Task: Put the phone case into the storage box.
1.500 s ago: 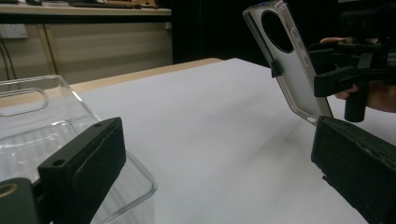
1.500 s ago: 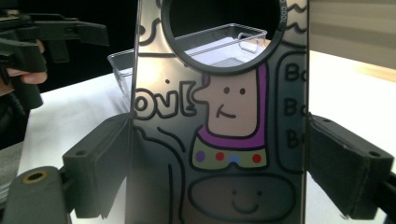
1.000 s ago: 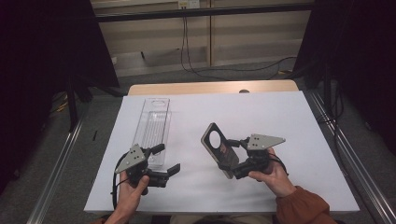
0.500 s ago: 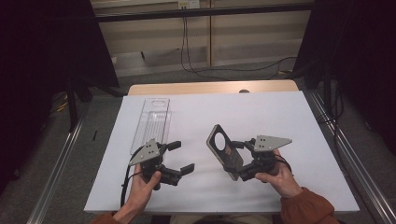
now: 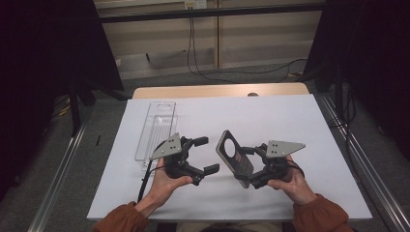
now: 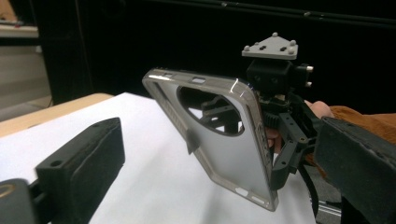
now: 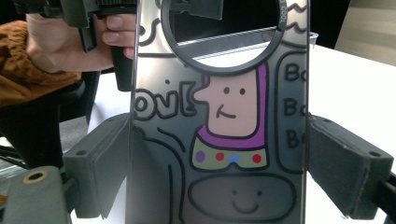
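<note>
The right gripper point(image 5: 247, 166) was clamped on the two long edges of the phone case point(image 5: 234, 157), holding it tilted above the white table cover point(image 5: 290, 121) with its long axis running away from the person. The left gripper point(image 5: 206, 154) hung just to the case's left, jaws spread wide and empty, facing the case's broad side

We see a dim room with black surroundings; overhead light makes the white table point(image 5: 290, 125) the brightest area. Glare streaks the phone case point(image 6: 219, 140) edge, and the near gripper jaws look soft and blurred
</note>
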A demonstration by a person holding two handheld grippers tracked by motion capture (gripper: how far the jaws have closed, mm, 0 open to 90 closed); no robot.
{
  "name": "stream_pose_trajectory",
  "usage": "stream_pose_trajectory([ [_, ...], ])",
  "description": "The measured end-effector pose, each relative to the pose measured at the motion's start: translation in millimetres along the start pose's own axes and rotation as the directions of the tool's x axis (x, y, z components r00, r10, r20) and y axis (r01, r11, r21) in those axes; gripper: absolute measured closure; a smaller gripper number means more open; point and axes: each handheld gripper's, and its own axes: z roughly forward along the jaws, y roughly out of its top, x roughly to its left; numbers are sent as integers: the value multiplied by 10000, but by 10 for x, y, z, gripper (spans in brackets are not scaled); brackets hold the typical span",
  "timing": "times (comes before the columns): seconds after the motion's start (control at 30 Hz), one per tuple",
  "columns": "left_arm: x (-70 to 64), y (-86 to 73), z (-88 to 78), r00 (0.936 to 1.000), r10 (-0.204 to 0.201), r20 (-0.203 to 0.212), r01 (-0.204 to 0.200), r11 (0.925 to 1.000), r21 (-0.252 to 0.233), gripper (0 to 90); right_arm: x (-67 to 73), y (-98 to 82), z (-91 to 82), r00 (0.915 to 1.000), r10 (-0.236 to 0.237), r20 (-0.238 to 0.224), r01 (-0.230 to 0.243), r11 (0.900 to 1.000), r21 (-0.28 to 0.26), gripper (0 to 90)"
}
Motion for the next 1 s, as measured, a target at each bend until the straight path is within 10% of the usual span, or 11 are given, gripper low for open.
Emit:
stream_pose_trajectory([
  [0.67,158,114,148,9875,316,1541,-341,9993,132,11,25,26,-37,9982,-197,-562,201,9998,77,120],
  [1.0,201,138,248,9856,463,1627,-537,9977,416,9,23,35,-55,9966,-138,-816,142,9999,50,120],
])
